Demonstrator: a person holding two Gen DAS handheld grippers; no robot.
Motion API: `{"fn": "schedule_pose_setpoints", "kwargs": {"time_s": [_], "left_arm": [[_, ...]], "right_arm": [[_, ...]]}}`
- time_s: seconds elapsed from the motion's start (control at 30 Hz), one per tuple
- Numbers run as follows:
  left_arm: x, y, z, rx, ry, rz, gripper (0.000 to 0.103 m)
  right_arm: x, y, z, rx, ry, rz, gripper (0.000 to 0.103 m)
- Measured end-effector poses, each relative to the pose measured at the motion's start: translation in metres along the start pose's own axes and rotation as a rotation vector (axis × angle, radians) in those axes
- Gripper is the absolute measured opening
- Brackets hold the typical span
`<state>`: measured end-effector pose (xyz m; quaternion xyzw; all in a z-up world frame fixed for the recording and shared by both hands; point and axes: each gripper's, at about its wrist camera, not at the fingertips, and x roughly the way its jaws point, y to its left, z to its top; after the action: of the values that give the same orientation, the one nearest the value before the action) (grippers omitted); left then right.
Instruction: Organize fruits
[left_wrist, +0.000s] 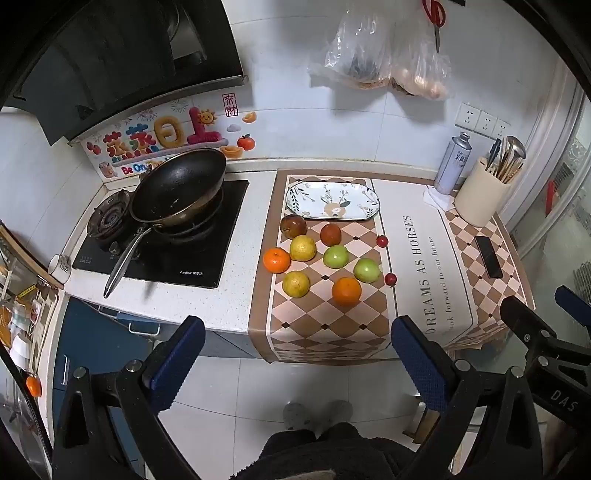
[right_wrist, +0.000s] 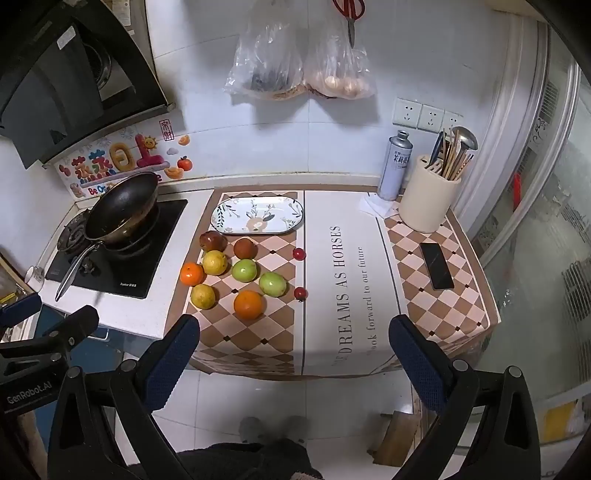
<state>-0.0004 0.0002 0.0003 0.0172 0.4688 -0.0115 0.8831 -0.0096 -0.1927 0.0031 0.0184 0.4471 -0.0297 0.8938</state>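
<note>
Several fruits lie on a checkered mat (left_wrist: 332, 325) (right_wrist: 243, 339): two oranges (left_wrist: 346, 291) (right_wrist: 248, 304), two yellow fruits (left_wrist: 296, 283) (right_wrist: 202, 296), two green apples (left_wrist: 366, 270) (right_wrist: 272, 283), two dark red fruits (left_wrist: 330, 234) (right_wrist: 245, 248) and two small red cherry tomatoes (left_wrist: 390, 278) (right_wrist: 300, 292). Behind them sits an empty oval patterned plate (left_wrist: 364, 192) (right_wrist: 225, 212). My left gripper (left_wrist: 295, 354) is open, held back from the counter's front edge. My right gripper (right_wrist: 295, 350) is open too, also short of the counter with nothing between its fingers.
A black wok (left_wrist: 181, 188) (right_wrist: 122, 208) sits on the stove at left. A spray can (right_wrist: 395, 166), a utensil holder (right_wrist: 430, 201) and a phone (right_wrist: 437, 265) stand at right. Plastic bags (right_wrist: 295, 62) hang on the wall. A person's slippered feet (left_wrist: 317, 413) are on the floor.
</note>
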Motion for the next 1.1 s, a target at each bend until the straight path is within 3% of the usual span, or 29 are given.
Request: {"fn": "schedule_pose_setpoints", "kwargs": {"time_s": [1.1], "left_arm": [[-0.017, 0.007, 0.006, 0.01, -0.014, 0.009, 0.103]], "right_arm": [[-0.009, 0.001, -0.006, 0.024, -0.006, 0.026, 0.103]]}}
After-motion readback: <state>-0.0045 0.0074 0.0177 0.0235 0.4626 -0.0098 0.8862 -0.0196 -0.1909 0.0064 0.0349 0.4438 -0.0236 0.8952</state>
